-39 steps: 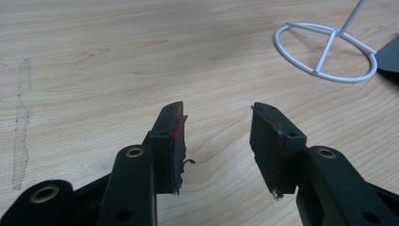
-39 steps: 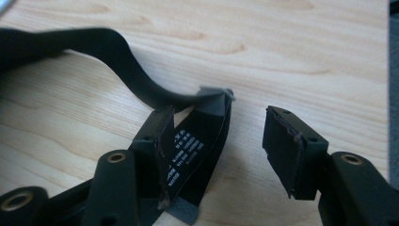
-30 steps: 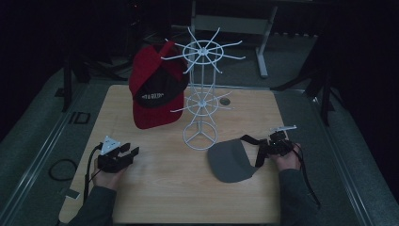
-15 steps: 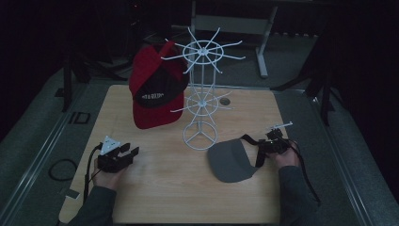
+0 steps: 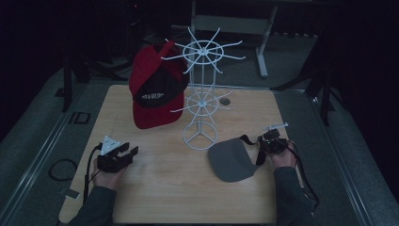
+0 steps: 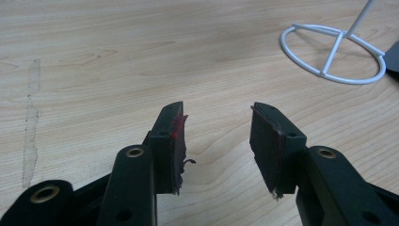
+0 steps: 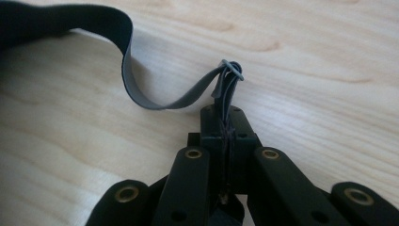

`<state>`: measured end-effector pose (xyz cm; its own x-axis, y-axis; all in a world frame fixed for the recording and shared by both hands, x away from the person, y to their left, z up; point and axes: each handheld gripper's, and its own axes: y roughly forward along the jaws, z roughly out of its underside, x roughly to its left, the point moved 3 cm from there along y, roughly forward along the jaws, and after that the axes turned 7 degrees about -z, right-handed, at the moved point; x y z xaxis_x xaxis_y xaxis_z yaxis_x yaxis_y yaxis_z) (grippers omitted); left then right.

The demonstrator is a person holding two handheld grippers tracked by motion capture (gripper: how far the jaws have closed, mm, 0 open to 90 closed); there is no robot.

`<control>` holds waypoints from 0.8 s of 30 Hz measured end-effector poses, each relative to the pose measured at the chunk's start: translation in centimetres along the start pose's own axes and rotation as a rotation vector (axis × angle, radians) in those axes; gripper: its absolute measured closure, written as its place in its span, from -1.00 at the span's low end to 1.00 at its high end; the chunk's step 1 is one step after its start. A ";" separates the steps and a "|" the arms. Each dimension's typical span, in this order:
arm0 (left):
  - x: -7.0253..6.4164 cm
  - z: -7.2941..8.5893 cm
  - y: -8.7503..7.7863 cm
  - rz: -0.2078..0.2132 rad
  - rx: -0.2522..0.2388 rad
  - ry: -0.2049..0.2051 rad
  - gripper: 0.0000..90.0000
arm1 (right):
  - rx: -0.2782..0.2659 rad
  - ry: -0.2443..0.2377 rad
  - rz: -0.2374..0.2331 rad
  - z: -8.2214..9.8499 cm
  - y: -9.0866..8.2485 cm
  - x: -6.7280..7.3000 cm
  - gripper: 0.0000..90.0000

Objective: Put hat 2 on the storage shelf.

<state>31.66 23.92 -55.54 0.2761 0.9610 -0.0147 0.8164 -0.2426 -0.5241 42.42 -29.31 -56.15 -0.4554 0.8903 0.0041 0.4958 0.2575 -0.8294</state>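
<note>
Right tongs [image 7: 225, 123] pinching flat grey strap [image 7: 155, 101]

- You see the grey cap [image 5: 232, 160] lying flat on the wooden table, at your right, just beside the base ring of the white wire stand
- Its rear strap [image 7: 155, 96] is a thin grey band, curved in a loop, its folded end pinched between closed black jaws

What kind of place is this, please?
Probably a recording workroom, not a shop: a lone wooden table in a dark room, a white wire rack holding a red cap, and metal stand legs behind.
</note>
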 end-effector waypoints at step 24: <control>-0.1 0.0 0.0 -0.012 -0.008 0.006 0.24 | -0.360 -0.041 0.107 -2.1 -4.5 1.3 0.97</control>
<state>31.60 23.81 -55.51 0.2695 0.9630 -0.0032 0.8236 -0.2322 -0.5175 41.16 -28.48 -51.26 -0.4121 0.9056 -0.1001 0.7670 0.2855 -0.5746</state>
